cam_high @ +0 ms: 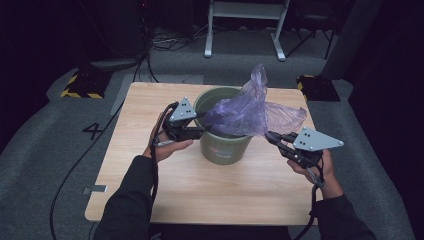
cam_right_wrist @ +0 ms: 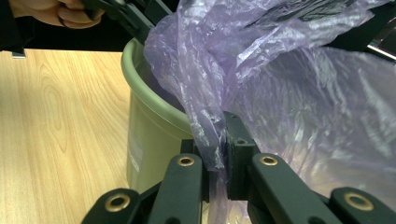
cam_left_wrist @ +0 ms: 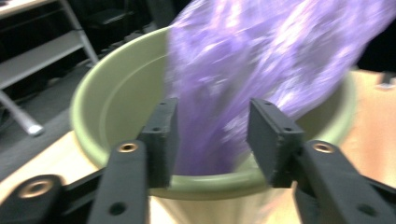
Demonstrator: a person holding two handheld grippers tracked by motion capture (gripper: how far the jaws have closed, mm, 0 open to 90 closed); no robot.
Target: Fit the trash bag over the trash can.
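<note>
A green bucket (cam_high: 222, 131) stands in the middle of the wooden table (cam_high: 150, 190). A thin purple bag (cam_high: 245, 112) sits half in the bucket, and most of it puffs up and out over the right side of the rim.

The right gripper (cam_high: 274, 139) is to the right of the bucket, and its jaws are pressed together on an edge of the bag (cam_right_wrist: 280, 116). The left gripper (cam_high: 200, 131) is at the left rim. Its jaws stand apart with the bag (cam_left_wrist: 261, 70) between them, but they do not pinch it.

This could go wrong. Only one side of the bag is held, so a pull to the right may drag the whole bag out. The bag looks very thin, so a hard pull may rip it. The bucket looks light, and a tug on the bag may tip it.
</note>
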